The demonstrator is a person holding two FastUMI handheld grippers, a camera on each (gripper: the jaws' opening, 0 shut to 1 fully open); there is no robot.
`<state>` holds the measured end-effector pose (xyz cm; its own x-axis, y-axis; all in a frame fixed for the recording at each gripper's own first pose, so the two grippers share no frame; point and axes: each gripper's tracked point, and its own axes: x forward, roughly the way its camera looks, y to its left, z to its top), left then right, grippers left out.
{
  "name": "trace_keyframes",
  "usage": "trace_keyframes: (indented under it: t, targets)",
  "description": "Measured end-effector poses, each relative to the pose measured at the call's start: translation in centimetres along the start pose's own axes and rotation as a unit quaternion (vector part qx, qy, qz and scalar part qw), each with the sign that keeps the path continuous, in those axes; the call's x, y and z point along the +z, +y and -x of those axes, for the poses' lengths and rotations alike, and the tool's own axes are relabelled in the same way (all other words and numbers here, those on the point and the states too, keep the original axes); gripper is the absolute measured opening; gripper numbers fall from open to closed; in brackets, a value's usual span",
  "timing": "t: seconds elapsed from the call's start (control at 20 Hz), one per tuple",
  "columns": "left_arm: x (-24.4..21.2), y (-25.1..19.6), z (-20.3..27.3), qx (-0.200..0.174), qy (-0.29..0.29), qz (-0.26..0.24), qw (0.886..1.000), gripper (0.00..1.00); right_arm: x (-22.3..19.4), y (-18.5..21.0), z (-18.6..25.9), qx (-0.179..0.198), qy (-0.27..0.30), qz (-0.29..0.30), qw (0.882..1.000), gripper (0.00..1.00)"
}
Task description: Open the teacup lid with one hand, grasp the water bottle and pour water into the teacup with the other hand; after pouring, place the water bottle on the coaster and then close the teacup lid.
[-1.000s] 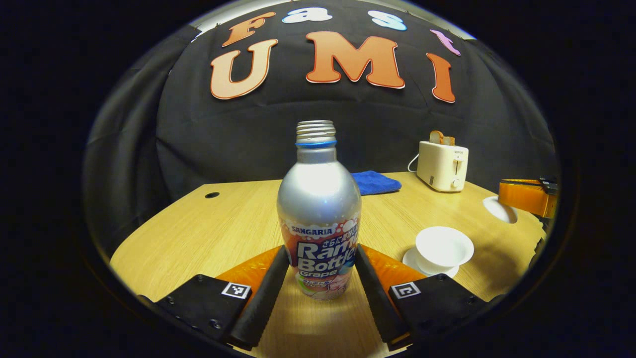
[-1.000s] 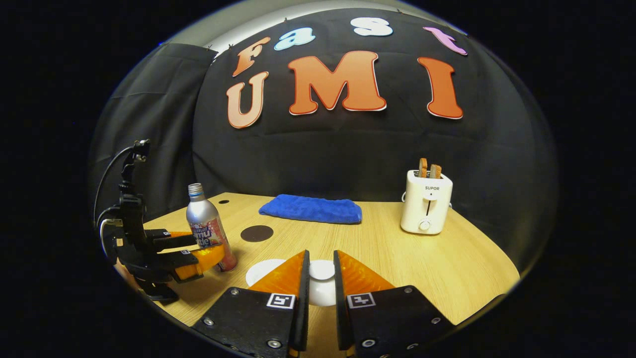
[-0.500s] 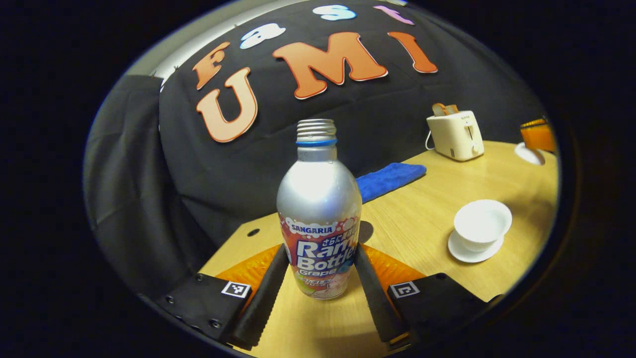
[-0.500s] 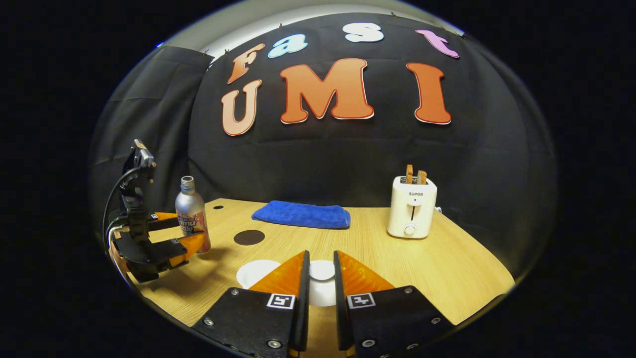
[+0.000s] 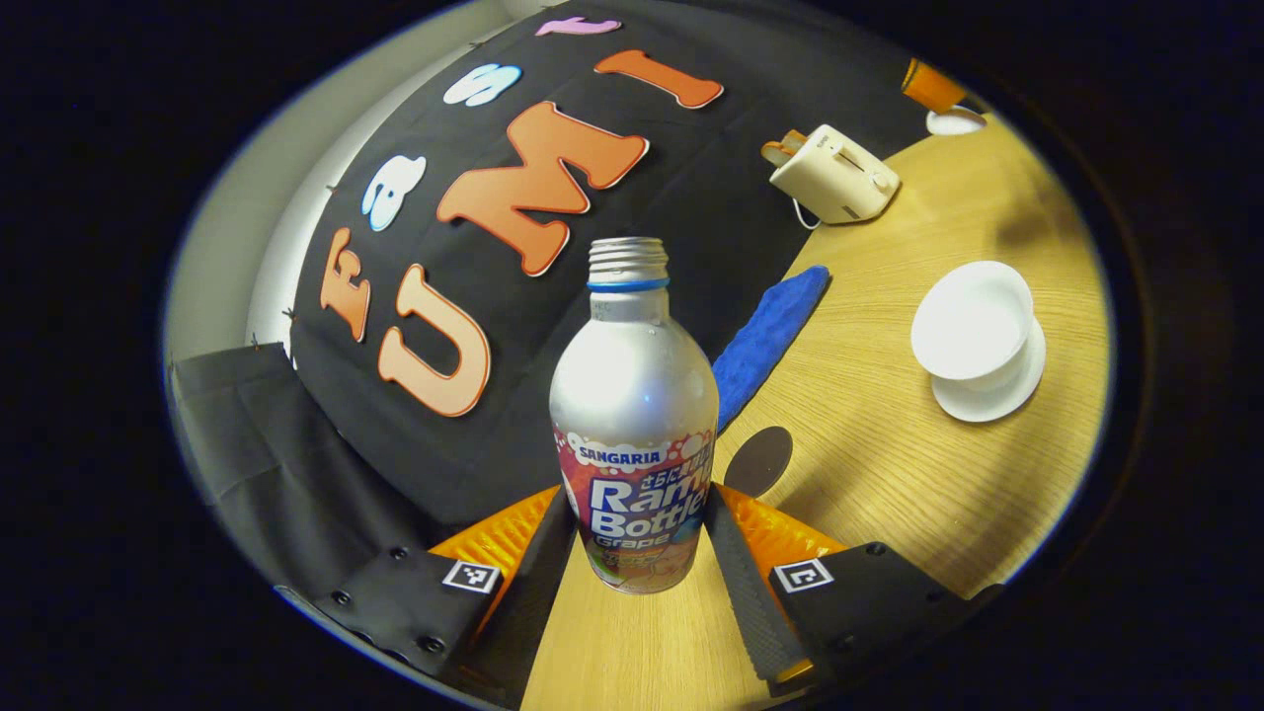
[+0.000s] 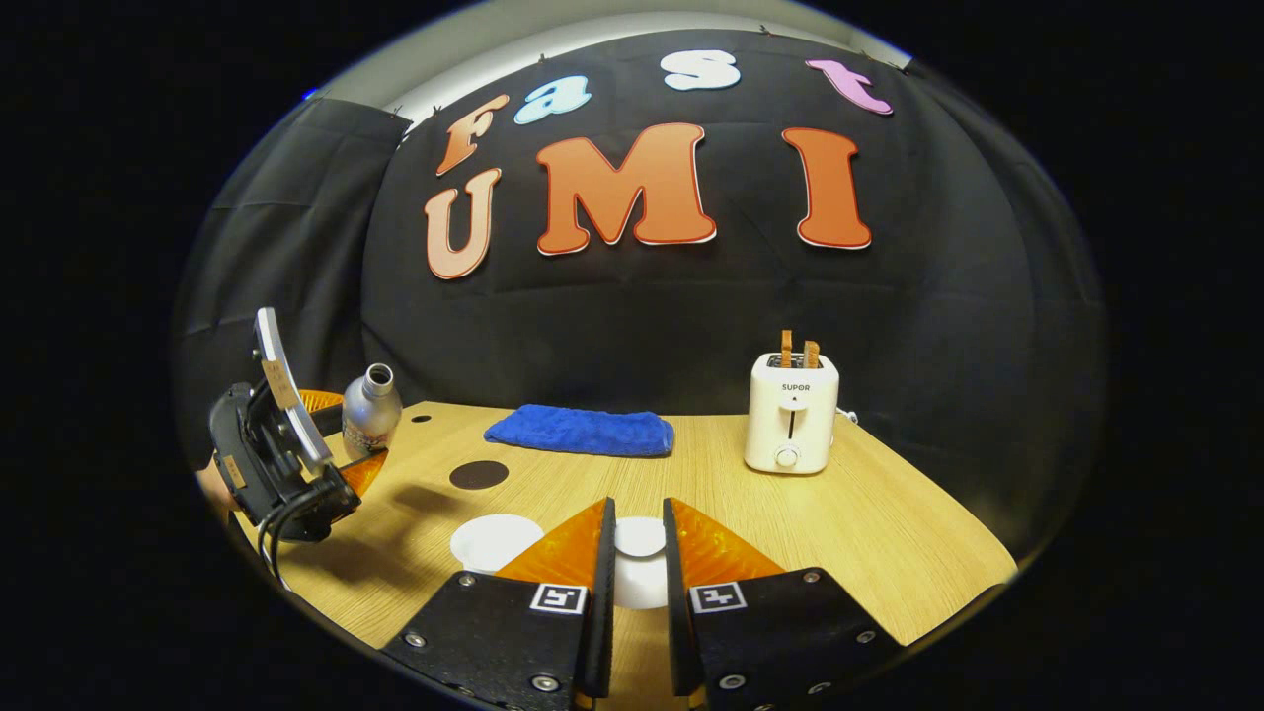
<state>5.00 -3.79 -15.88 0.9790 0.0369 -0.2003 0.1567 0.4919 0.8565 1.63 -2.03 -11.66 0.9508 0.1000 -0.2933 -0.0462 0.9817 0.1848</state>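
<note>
While the left gripper point(image 5: 640, 553) clamps the water bottle point(image 5: 634, 415) low on its label, one finger on each side, the bottle's open neck leans toward the teacup point(image 5: 972, 320) (uncovered, on its saucer point(image 5: 997, 393)). The dark coaster point(image 5: 757, 460) lies on the table point(image 5: 889, 474) just beyond the bottle. In the right gripper view, the right gripper point(image 6: 639, 563) has its fingers pinched on the white lid point(image 6: 640, 538), with the teacup at lower left.

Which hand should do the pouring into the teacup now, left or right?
Left. The left gripper already clamps the water bottle, tilted towards the open teacup. The right gripper holds the lid.
</note>
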Motion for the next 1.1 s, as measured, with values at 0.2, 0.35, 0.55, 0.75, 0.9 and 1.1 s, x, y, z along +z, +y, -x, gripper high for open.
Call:
trace_keyframes:
  t: [0.2, 0.35, 0.55, 0.75, 0.9, 1.1]
  targets:
    - [1.0, -0.4, -0.6, 0.008, -0.015, -0.085, 0.996, 0.82, -0.1, -0.6, 0.4, -0.003, -0.002, 0.0, 1.0, 0.24]
    - [1.2, -0.1, -0.8, 0.009, -0.025, -0.141, 0.99, 0.89, -0.2, -1.1, 0.6, -0.005, -0.001, 0.001, 1.0, 0.24]
    - [2.2, -0.2, -0.8, 0.011, -0.044, -0.21, 0.977, 0.81, -0.6, -1.9, 0.9, -0.015, -0.001, -0.004, 1.0, 0.24]
    - [3.2, -0.4, -0.9, 0.012, -0.064, -0.267, 0.962, 0.85, -1.0, -2.5, 1.1, -0.019, 0.002, -0.006, 1.0, 0.24]
    - [4.0, -0.1, -0.9, 0.013, -0.075, -0.295, 0.952, 0.89, -1.2, -2.8, 1.4, -0.021, 0.002, -0.008, 1.0, 0.24]
    - [5.1, -0.5, -0.8, 0.009, -0.092, -0.335, 0.938, 0.89, -1.1, -3.2, 1.6, -0.025, 0.0, -0.014, 1.0, 0.24]
